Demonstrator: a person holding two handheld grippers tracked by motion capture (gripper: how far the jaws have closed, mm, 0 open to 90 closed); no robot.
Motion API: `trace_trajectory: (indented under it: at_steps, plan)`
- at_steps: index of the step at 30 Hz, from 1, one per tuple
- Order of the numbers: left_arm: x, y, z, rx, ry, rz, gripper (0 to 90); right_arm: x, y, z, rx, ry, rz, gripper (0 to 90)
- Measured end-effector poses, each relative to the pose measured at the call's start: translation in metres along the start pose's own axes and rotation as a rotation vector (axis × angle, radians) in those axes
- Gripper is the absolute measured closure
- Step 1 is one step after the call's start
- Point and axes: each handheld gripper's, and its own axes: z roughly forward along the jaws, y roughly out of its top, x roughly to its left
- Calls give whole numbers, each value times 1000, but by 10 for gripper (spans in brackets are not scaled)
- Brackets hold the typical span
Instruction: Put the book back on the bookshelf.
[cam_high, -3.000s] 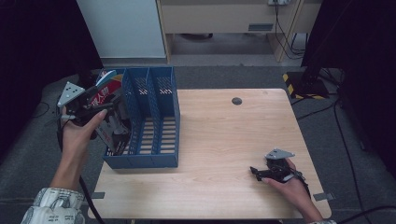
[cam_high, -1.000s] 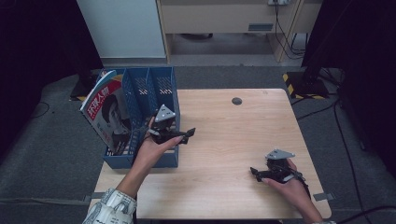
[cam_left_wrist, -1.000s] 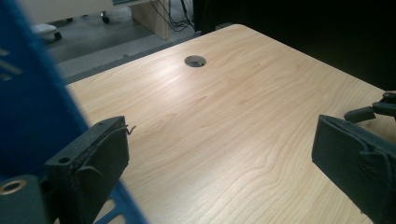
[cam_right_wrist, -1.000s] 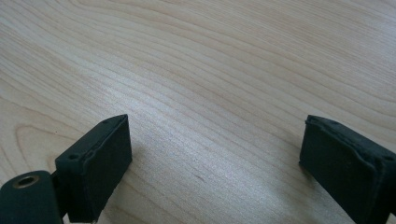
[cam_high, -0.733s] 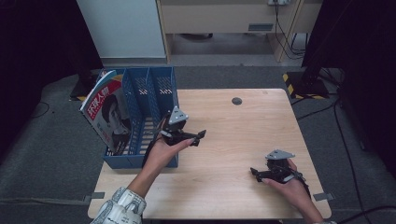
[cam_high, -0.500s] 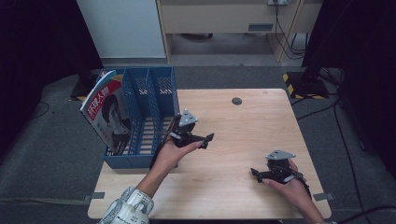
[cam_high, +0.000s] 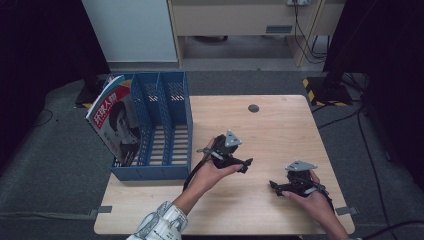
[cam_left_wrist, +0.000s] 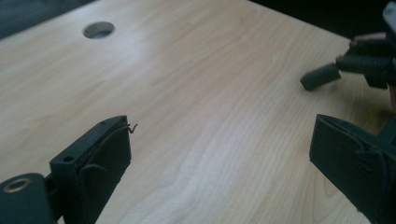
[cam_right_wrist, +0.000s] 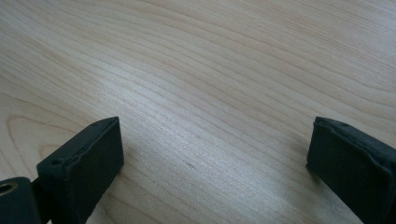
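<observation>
Two hand-held grippers above a pale wooden worktop (cam_high: 280, 130), seen from the high view.

Left hand-held gripper (cam_high: 246, 165): near the middle of the worktop, just right of the blue file rack (cam_high: 172, 120), carried in a hand reaching out of a patterned sleeve (cam_high: 160, 227), jaws pointing right toward the other hand. Jaws spread wide in the left gripper view, with bare wood between them and no thing touched.

Right hand-held gripper (cam_high: 275, 188): near the front right part of the worktop, low over the wood, jaws pointing left. Jaws spread wide and just been opening, with only wood grain between them in the right gripper view. One black jaw tip also visible at the upper right of the left gripper view. Some clear worktop between the two grippers; no contact.

Magazine (cam_high: 119, 120): standing in the leftmost of the rack's three compartments, tilted to the left, cover with a portrait and red lettering facing outward, top edge above the rack's wall. Well apart from both grippers. Other two compartments with slotted blue walls visible.

Round cable hole (cam_high: 253, 108): near the far edge of the worktop, beyond the left hand-held gripper.
</observation>
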Motion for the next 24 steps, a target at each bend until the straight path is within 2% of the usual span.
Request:
trace_trajectory:
  at_steps: [6, 9, 12, 16, 24]
  plan:
    - [-10, -14, 24, 51, -15, -11, 54, -4, -2, -2, -4, -14, 15, 41]
    - [-13, -19, 36, 89, -1, -9, 55, -4, -2, -2, -3, -12, 15, 41]
    - [-9, -24, 45, 125, 29, -8, 55, -4, -2, -2, -2, -12, 17, 41]
    - [-2, -27, 51, 131, 44, -65, 56, -5, -3, -3, -3, -12, 10, 41]
    - [7, -36, 58, 148, 94, -84, 62, -5, -3, -3, -2, -11, 9, 40]
